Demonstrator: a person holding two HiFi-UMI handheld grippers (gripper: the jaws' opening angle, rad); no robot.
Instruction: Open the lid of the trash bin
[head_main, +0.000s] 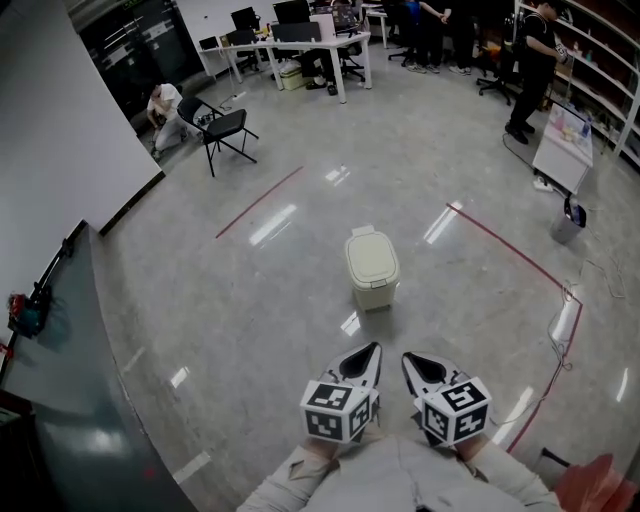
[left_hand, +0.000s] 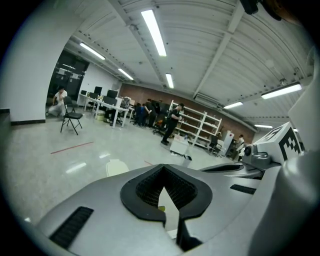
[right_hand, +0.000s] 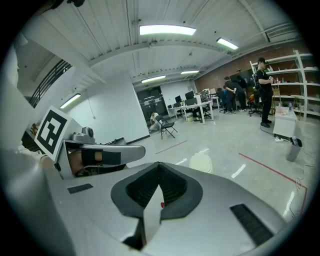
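Observation:
A cream trash bin (head_main: 372, 268) stands on the glossy grey floor, lid down, well ahead of both grippers. My left gripper (head_main: 370, 350) and right gripper (head_main: 409, 359) are held side by side close to my body, pointing at the bin and short of it. Both are shut with nothing between their jaws. In the left gripper view the left gripper (left_hand: 162, 168) fills the lower half, and the bin (left_hand: 116, 167) peeks out just left of its tip. In the right gripper view the bin (right_hand: 201, 162) shows right of the right gripper (right_hand: 159, 164).
Red tape lines (head_main: 520, 260) mark the floor around the bin. A dark counter (head_main: 60, 370) runs along the left wall. Far back are a folding chair (head_main: 225, 128), a crouching person (head_main: 163, 105), desks (head_main: 290, 45) and a white cart (head_main: 565, 145).

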